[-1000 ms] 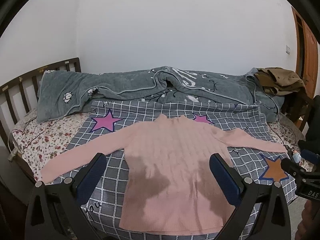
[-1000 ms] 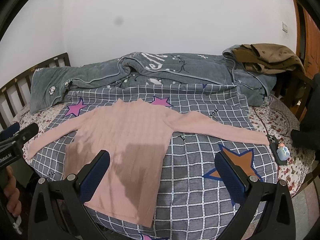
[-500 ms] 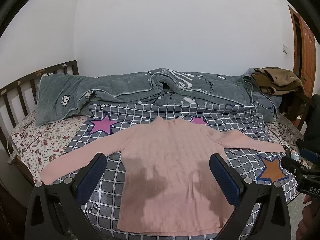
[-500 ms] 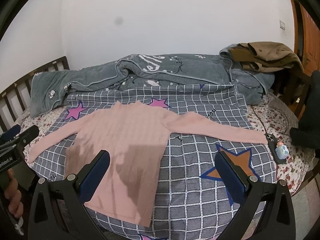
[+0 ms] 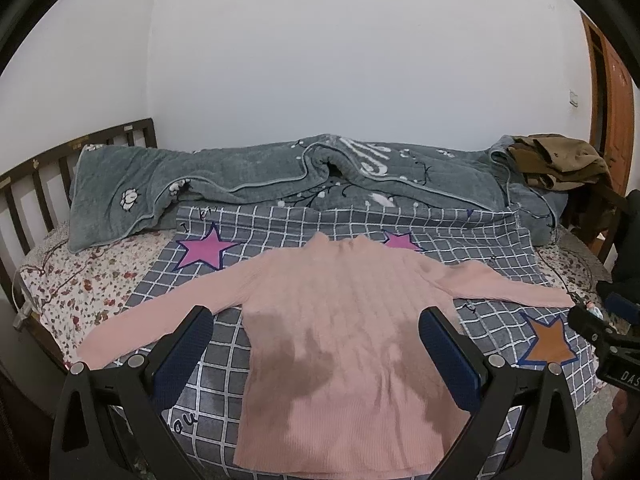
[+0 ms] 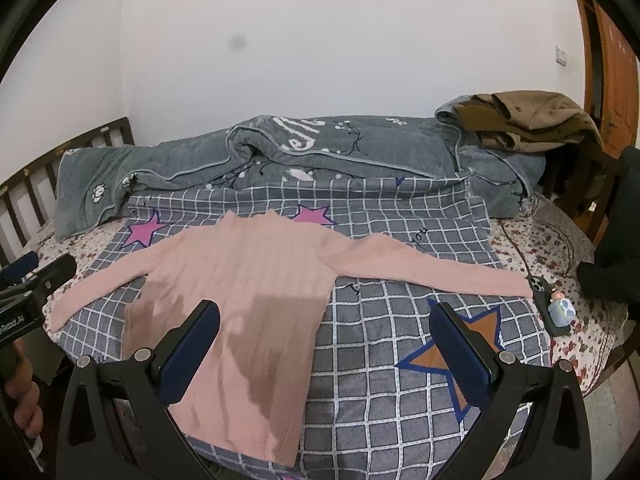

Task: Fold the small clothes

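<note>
Blue-padded fingers (image 5: pixel 448 354) of the left hand-held gripper (image 5: pixel 316 344) stand spread wide, holding nothing and touching nothing; they hang in the air above the near edge of the bed (image 5: pixel 80 280). The right hand-held gripper (image 6: pixel 326 344) is the same: its jaws are fully apart, empty, clear of the cloth below. Each gripper also shows at the edge of the other's view, with part of a hand (image 6: pixel 18 392) on its handle.

Under both lies the sweater (image 5: pixel 344 340), pink and ribbed, spread flat with the collar toward the wall and both sleeves stretched out to the sides. Shadows of the grippers fall dark on its lower half. It rests on a grey checked blanket (image 6: pixel 400 352) with pink and orange stars, which covers the floral sheet (image 5: pixel 84 276).

Behind the sweater a grey quilt (image 5: pixel 280 176) is bunched along the wall, with brown clothes (image 6: pixel 528 120) piled on its right end. Just beyond the right cuff, a small figurine (image 6: pixel 562 310) lies on the sheet. A wooden headboard (image 5: pixel 36 184) stands at the left.
</note>
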Available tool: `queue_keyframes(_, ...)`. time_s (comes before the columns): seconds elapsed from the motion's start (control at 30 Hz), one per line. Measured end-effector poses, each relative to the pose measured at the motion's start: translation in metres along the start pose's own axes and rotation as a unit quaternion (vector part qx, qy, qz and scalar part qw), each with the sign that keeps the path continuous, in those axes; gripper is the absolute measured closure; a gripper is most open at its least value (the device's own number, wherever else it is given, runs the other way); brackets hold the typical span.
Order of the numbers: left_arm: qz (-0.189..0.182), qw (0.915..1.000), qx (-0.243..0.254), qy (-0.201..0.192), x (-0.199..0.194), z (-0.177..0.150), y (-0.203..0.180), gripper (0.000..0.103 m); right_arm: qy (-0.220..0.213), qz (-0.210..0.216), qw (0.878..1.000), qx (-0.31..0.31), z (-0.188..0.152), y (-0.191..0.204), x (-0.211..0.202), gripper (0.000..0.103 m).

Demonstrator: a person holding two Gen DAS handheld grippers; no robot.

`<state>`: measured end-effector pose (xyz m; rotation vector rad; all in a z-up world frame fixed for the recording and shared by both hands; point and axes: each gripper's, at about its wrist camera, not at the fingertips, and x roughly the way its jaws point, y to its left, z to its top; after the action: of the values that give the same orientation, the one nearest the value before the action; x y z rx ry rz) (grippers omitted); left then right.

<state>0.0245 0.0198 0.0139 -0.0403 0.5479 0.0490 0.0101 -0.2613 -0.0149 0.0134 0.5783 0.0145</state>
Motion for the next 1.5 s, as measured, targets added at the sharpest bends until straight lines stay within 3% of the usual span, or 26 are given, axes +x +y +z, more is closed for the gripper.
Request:
queue_keyframes(0.17, 0.011, 0.9995, -0.024, 0.018, 0.023, -0.009, 0.022, 0.0, -0.013, 0.001, 1.0, -0.013, 0.0, 0.006, 0.01, 0.0)
queue_keyframes(0.43, 0.033, 0.9927, -0.091, 0.072, 0.087, -0.045, 0.094, 0.0, -0.002, 0.041, 0.999, -0.024, -0.002, 0.03, 0.05, 0.0)
queue_keyframes(0.63, 0.047, 0.9766, -0.16, 0.135, 0.135, -0.083, 0.168, 0.001, 0.016, 0.068, 0.997, -0.023, -0.009, 0.052, 0.093, 0.001)
queue_keyframes(0.83, 0.081, 0.9607, -0.231, 0.131, 0.15, -0.117, 0.24, 0.002, 0.045, 0.077, 0.996, -0.027, -0.019, 0.074, 0.129, 0.003)
queue_keyframes(0.9, 0.087, 0.9525, -0.263, 0.126, 0.154, -0.124, 0.262, 0.006, 0.053, 0.077, 0.995, -0.029, -0.022, 0.08, 0.139, 0.004)
queue_keyframes(1.07, 0.085, 0.9327, -0.332, 0.112, 0.168, -0.137, 0.307, 0.016, 0.065, 0.073, 0.995, -0.028, -0.028, 0.088, 0.155, 0.004)
queue_keyframes(1.23, 0.081, 0.9184, -0.373, 0.104, 0.183, -0.145, 0.332, 0.018, 0.073, 0.066, 0.995, -0.033, -0.033, 0.095, 0.164, 0.004)
queue_keyframes(1.43, 0.095, 0.911, -0.392, 0.087, 0.193, -0.145, 0.353, 0.032, 0.095, 0.068, 0.993, -0.018, -0.038, 0.093, 0.175, 0.004)
queue_keyframes(1.5, 0.107, 0.9069, -0.398, 0.089, 0.195, -0.142, 0.36, 0.044, 0.094, 0.06, 0.994, -0.014, -0.039, 0.089, 0.176, 0.004)
